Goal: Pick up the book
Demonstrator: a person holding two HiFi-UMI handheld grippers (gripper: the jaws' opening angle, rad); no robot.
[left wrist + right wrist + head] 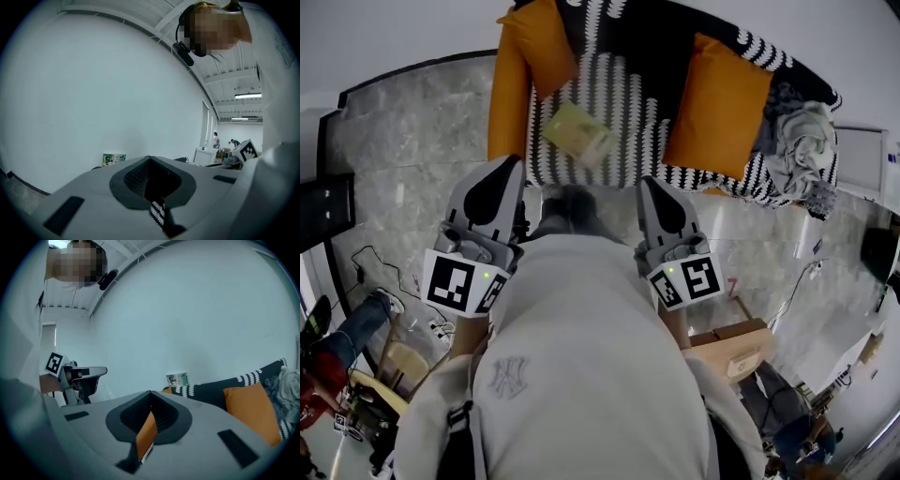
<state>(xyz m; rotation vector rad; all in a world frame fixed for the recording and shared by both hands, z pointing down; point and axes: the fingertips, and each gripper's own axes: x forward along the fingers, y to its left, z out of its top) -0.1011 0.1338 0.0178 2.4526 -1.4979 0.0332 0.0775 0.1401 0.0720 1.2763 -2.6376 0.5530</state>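
Observation:
A pale yellow-green book [577, 131] lies on the black-and-white patterned sofa [628, 94], between two orange cushions. In the gripper views it shows as a small green cover [114, 159] [177, 379] against the white wall. My left gripper [514, 167] [150, 158] and right gripper [649, 185] [150, 392] are held side by side in front of my chest. Both point toward the sofa, short of the book. On each, the jaws meet at the tips with nothing between them. The left gripper with its marker cube [54, 363] also shows in the right gripper view.
One orange cushion [717, 108] leans at the right of the sofa, another [525, 66] at the left end. A heap of grey clothing [802, 141] lies at the sofa's right end. A cardboard box [736, 347], a chair [394, 366] and cables [384, 272] are on the marble floor.

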